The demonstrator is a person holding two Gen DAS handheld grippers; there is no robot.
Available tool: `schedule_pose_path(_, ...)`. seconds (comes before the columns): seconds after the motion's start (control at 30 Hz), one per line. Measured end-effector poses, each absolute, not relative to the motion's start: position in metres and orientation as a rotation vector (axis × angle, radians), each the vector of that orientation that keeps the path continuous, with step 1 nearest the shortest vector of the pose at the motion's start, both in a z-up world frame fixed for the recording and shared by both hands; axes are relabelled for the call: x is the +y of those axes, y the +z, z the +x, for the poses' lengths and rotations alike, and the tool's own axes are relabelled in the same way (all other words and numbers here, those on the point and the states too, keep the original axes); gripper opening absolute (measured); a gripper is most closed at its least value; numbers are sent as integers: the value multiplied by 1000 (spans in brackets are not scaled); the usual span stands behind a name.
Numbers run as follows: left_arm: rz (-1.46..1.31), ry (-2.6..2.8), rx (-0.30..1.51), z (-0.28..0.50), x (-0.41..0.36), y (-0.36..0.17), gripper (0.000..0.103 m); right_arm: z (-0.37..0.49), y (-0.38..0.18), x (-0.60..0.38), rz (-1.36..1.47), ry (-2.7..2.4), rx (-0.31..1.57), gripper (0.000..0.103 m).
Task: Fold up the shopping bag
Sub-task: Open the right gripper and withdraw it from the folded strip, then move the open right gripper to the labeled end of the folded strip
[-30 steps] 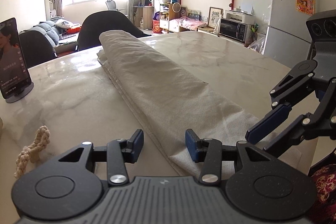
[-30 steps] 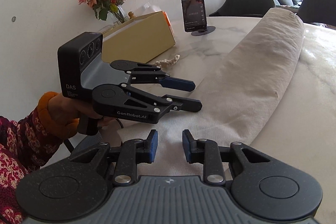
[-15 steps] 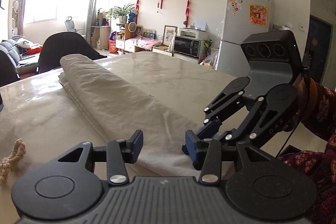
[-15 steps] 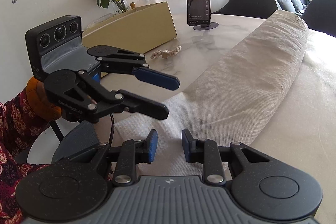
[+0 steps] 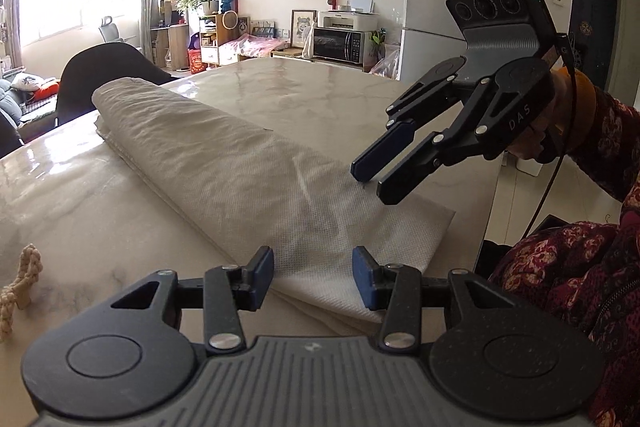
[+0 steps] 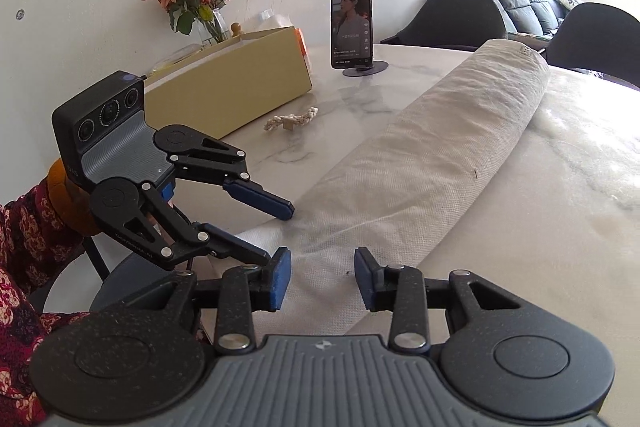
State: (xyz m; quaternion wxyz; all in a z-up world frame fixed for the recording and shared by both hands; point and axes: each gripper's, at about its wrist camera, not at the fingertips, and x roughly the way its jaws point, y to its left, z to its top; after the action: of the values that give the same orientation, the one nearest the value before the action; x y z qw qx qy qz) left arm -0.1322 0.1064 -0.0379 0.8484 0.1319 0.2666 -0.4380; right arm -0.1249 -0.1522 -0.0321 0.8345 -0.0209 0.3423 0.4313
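Observation:
A long grey-white non-woven shopping bag (image 5: 224, 163) (image 6: 440, 163) lies folded into a narrow strip on the marble table (image 5: 328, 95). Its near end reaches the table's front edge. My left gripper (image 5: 314, 279) (image 6: 274, 233) is open and hangs over that near end, with fabric below the gap between its blue pads. My right gripper (image 6: 322, 283) (image 5: 374, 183) hovers at the bag's right edge close by; its jaws are opening, the fabric lies under them, and the pads do not press on it. A hand and patterned sleeve (image 5: 592, 155) hold the right gripper.
A phone on a stand (image 6: 351, 23), a yellow box (image 6: 224, 87) and a vase of flowers (image 6: 192, 3) stand by the wall. A knotted rope piece (image 6: 290, 119) (image 5: 20, 279) lies left of the bag. The table edge (image 5: 488, 211) runs just right of the bag's end. Dark chairs (image 5: 108, 67) stand behind.
The left gripper has swung rightward, bringing the right gripper fully into its view. The right gripper's jaws have widened and it has lifted off the bag's end.

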Motion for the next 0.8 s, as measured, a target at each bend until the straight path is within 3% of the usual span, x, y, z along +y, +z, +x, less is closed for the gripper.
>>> schedule_pose_path(0.4, 300, -937, 560, -127, 105, -37, 45, -100, -15, -146, -122, 869, 698, 43)
schedule_pose_path(0.6, 305, -934, 566, -128, 104, -39, 46, -32, 1, -125, -133, 767, 675, 45)
schedule_pose_path(0.8, 292, -933, 567, -127, 103, -40, 46, 41, -10, -100, -106, 589, 764, 45)
